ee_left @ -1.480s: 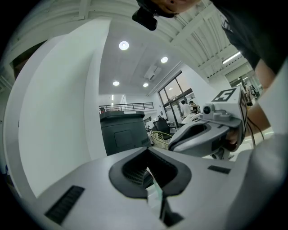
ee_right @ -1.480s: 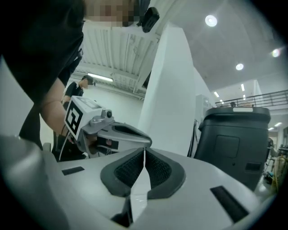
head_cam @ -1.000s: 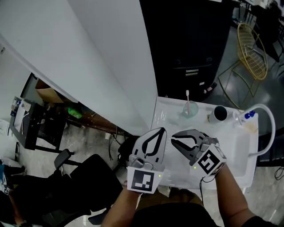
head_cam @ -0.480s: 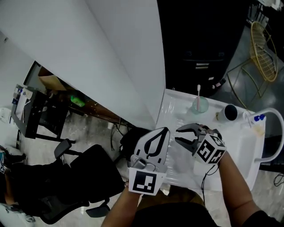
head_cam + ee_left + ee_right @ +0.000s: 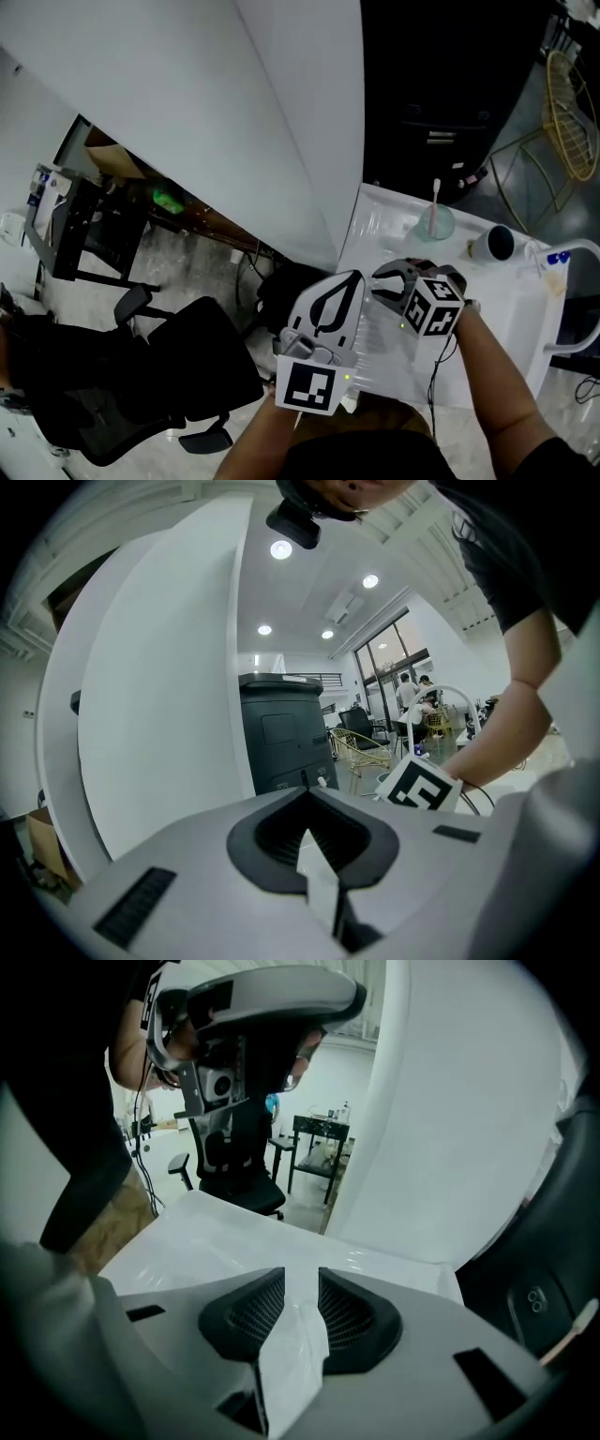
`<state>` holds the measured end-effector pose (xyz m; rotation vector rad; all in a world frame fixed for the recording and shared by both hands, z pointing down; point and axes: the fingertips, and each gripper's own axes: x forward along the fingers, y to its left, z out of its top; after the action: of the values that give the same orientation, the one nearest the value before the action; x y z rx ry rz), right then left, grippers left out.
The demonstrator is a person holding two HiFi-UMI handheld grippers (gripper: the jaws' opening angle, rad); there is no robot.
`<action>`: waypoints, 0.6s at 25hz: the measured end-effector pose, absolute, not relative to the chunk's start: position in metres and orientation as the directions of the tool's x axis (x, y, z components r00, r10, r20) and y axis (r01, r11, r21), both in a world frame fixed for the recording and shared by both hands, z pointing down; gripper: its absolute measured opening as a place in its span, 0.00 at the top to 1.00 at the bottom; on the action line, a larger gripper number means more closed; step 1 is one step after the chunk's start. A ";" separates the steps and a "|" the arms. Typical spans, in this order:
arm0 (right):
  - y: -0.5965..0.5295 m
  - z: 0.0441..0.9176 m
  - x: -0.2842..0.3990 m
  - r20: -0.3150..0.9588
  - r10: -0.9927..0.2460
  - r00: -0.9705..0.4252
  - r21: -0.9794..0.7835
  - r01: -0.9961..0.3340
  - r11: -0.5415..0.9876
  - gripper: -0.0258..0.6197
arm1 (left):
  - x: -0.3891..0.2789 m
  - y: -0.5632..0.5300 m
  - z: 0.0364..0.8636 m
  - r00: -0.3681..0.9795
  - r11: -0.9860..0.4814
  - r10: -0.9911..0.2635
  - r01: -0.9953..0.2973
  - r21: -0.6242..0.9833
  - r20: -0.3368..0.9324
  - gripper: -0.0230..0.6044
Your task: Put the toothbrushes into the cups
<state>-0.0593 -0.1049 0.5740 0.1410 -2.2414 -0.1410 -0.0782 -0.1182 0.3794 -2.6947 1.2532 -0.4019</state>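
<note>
left tongs together, right tongs apart (square marker cube on each)

Glossy white table top; smooth translucent plastic cup; matt grey plastic left gripper.

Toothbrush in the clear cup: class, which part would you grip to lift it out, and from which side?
Grip the toothbrush by the stem that sticks up above the cup rim, coming down from above. It stands nearly upright, and the cup wall surrounds its lower part, so a low sideways approach looks blocked.
</note>
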 end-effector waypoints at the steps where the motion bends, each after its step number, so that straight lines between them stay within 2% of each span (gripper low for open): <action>1: -0.107 0.579 -0.058 0.781 -0.150 -0.606 0.151 -0.050 0.987 0.78 | -0.079 -0.118 0.381 0.616 -0.641 -0.767 -0.731 -0.234 0.180 0.95; 15: -0.114 0.637 -0.051 0.885 -0.098 -0.456 0.125 0.028 0.992 0.78 | -0.089 -0.128 0.392 0.604 -0.631 -0.776 -0.749 -0.202 0.184 0.95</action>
<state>-0.0514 -0.1142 0.6371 0.0495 -2.0391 -0.1454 -0.0886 -0.1281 0.3918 -2.7188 1.2964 -0.3889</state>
